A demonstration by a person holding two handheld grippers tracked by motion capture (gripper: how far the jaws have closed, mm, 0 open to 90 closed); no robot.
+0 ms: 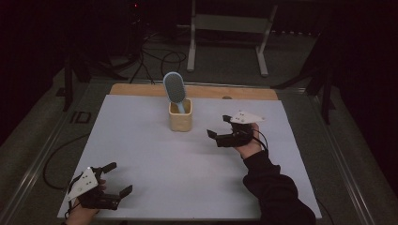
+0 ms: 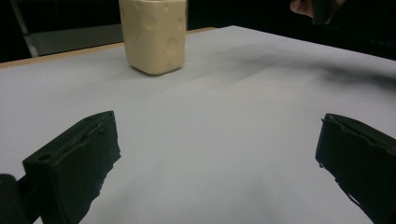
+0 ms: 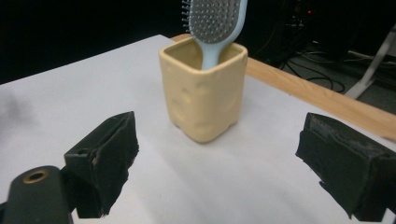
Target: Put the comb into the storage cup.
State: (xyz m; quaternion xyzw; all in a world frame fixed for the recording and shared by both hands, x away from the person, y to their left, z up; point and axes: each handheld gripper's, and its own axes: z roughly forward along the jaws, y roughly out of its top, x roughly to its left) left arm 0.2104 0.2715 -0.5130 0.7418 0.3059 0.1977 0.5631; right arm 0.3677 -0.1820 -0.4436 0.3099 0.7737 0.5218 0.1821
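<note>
A cream square cup point(image 1: 180, 116) stands on the white sheet point(image 1: 141, 150) near its far middle. A light blue hairbrush point(image 1: 174, 89) stands in it, handle down, bristle head up. The right gripper view shows the cup point(image 3: 205, 93) close ahead with the brush point(image 3: 214, 23) leaning in it. My right gripper point(image 1: 218, 127) is open, a little right of the cup, with nothing between its jaws. My left gripper point(image 1: 118, 179) rests open at the sheet's near left corner. In the left gripper view the cup point(image 2: 154, 35) stands far ahead.
A wooden table edge point(image 1: 141, 89) runs behind the sheet. Past the table are a grey metal stand point(image 1: 225, 37) and cables point(image 1: 159, 58) on the floor. A cable point(image 1: 56, 159) trails from the left gripper off the sheet's left side.
</note>
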